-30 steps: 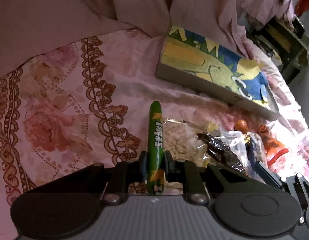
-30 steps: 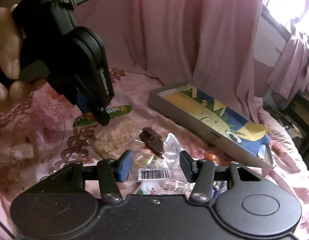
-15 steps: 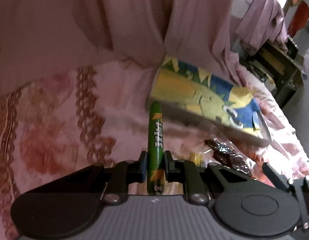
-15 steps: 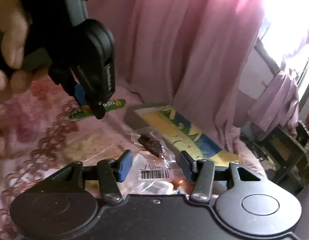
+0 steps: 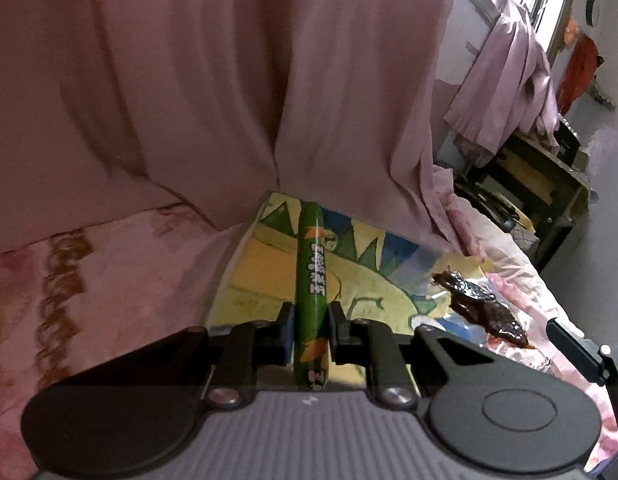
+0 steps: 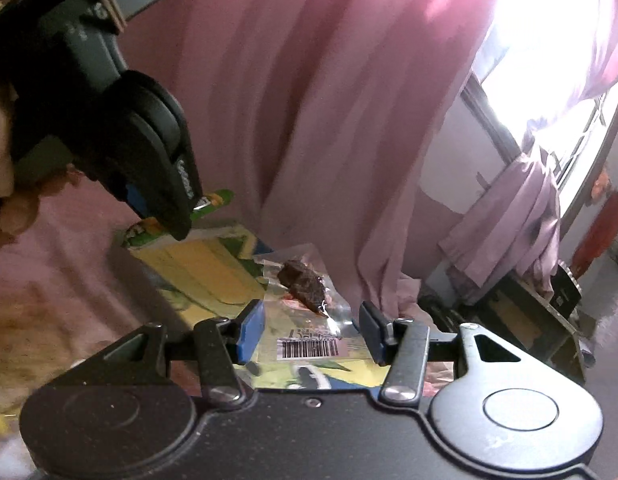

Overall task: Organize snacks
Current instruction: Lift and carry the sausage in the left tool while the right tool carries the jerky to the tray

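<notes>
A green sausage stick (image 5: pixel 313 280) with white lettering points forward, and my left gripper (image 5: pixel 311 320) is shut on its near end. It hangs over the near corner of a flat box (image 5: pixel 261 264) printed with a yellow and green dinosaur. My right gripper (image 6: pixel 311 328) is shut on a clear snack packet (image 6: pixel 309 348) with a barcode label and a dark brown piece (image 6: pixel 303 284) inside. This packet also hangs over the box (image 6: pixel 197 264). In the right wrist view the left gripper (image 6: pixel 165 208) sits upper left, held by a hand (image 6: pixel 5 184), with the stick's tip (image 6: pixel 219 199) poking out.
The box lies on a pink floral bedsheet (image 5: pixel 69 280). A pink curtain (image 5: pixel 229 100) hangs just behind its far end. At the right stand a dark shelf unit (image 5: pixel 541 184) and draped cloth (image 5: pixel 505 88) under a bright window (image 6: pixel 549 20).
Both grippers have carried their snacks away from the pile on the bed, rightward and slightly up, and now hang over the box. The pile has dropped out of view.
</notes>
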Action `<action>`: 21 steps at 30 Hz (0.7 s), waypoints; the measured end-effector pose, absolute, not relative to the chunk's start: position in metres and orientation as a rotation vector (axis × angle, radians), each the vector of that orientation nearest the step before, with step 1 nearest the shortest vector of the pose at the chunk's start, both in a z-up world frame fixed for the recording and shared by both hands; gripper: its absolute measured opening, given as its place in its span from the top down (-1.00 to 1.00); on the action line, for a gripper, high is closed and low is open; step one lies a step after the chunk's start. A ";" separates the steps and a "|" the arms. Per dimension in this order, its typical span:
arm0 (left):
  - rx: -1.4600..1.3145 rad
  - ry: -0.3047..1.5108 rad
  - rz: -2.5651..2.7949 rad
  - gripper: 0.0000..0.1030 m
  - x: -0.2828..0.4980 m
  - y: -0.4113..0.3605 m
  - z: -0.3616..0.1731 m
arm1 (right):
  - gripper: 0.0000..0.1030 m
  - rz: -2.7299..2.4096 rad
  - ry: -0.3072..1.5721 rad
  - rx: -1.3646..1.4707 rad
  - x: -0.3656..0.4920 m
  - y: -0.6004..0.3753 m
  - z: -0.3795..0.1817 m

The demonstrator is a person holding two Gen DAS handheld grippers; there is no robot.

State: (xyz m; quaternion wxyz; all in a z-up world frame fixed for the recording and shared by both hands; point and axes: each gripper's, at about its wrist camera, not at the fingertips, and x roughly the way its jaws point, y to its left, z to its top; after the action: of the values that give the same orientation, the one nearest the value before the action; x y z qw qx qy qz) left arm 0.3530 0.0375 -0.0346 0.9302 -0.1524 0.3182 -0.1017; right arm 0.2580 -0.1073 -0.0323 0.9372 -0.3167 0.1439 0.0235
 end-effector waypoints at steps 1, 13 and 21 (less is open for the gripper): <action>-0.320 0.652 -0.213 0.65 0.361 0.035 -0.038 | -0.04 0.039 0.301 -0.644 0.266 -0.111 -0.035; -0.308 0.720 -0.232 0.65 0.407 0.012 -0.081 | -0.05 -0.002 0.429 -0.579 0.330 -0.125 -0.069; -0.265 0.770 -0.225 0.65 0.412 0.004 -0.089 | -0.05 0.002 0.505 -0.523 0.342 -0.130 -0.081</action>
State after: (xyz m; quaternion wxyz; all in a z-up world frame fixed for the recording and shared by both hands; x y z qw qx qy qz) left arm 0.4122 0.0035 -0.0886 0.9122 -0.1285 0.3735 -0.1091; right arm 0.3416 -0.1302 -0.0812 0.9346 -0.2560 0.2470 0.0009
